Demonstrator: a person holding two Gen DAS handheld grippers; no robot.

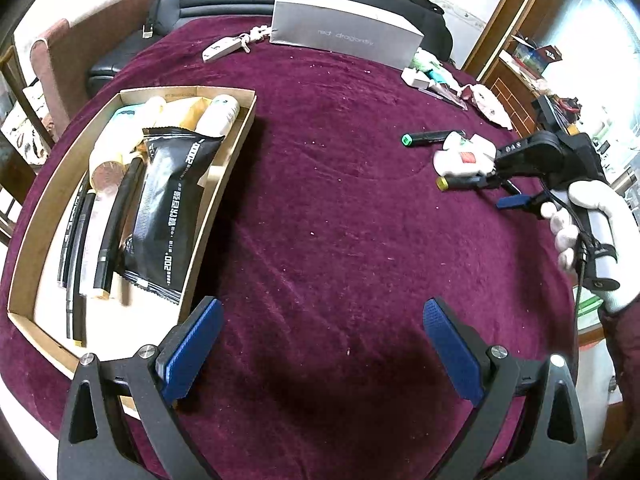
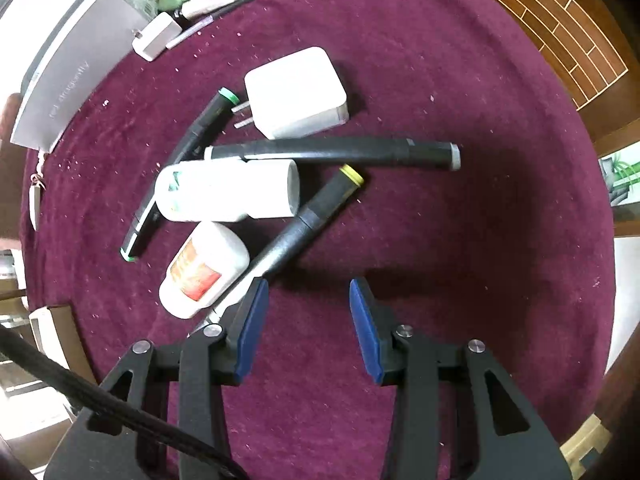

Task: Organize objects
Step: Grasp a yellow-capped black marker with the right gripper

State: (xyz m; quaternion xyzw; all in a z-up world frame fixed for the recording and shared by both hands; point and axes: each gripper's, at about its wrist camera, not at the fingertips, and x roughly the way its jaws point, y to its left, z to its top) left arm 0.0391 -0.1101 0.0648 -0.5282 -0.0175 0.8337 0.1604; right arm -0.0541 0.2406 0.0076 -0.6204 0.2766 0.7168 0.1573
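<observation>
Hovering over loose pile on maroon cloth (image 2: pixel 440 60): right gripper (image 2: pixel 306 304), jaws parted, empty, beside yellow-capped marker (image 2: pixel 308 216). Left gripper (image 1: pixel 322 338) wide open, empty, near cardboard tray (image 1: pixel 224 184). Best: straddle marker mid-barrel, avoid red-label bottle (image 2: pixel 204 270) alongside.

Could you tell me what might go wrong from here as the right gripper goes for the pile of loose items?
1. The right gripper stands open above bare cloth beside the yellow-capped marker; closing here would catch nothing.
2. That marker touches the red-labelled bottle, which could roll if nudged.
3. The grey-capped marker lies across the pile beside the charger, so pulling one item may drag others.
</observation>
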